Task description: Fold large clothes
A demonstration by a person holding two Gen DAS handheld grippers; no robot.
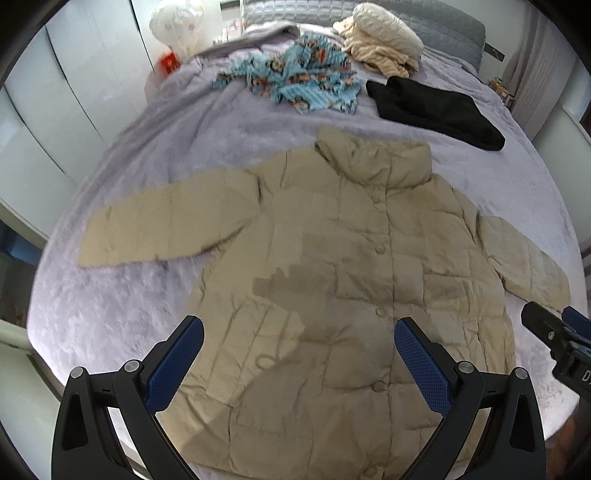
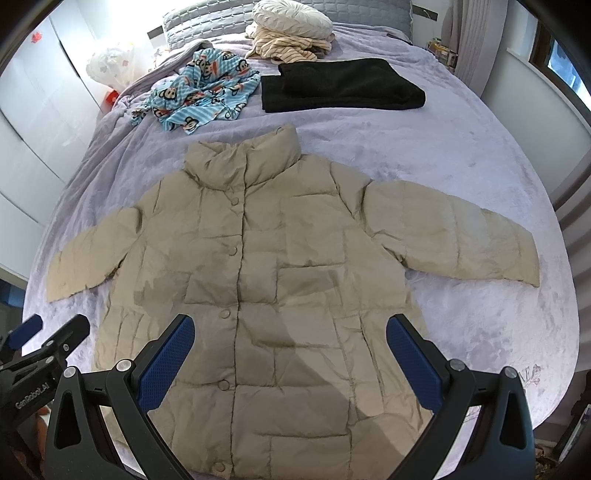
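A beige quilted puffer jacket point(image 1: 332, 266) point(image 2: 258, 258) lies flat and buttoned on the lavender bed cover, collar toward the headboard, both sleeves spread out to the sides. My left gripper point(image 1: 299, 332) hovers open above the jacket's lower front, nothing between its blue pads. My right gripper point(image 2: 290, 328) is likewise open over the lower front, a little further right. The right gripper point(image 1: 554, 332) shows at the right edge of the left wrist view. At the lower left of the right wrist view sits the left gripper point(image 2: 40, 339).
Beyond the collar lie a folded black garment point(image 2: 340, 86), a crumpled blue cartoon-print garment point(image 2: 199, 96) and a cream pile with a round cushion point(image 2: 291, 33). The lavender bed cover point(image 2: 461, 147) spreads on both sides. White wardrobe doors point(image 1: 55, 110) stand at left.
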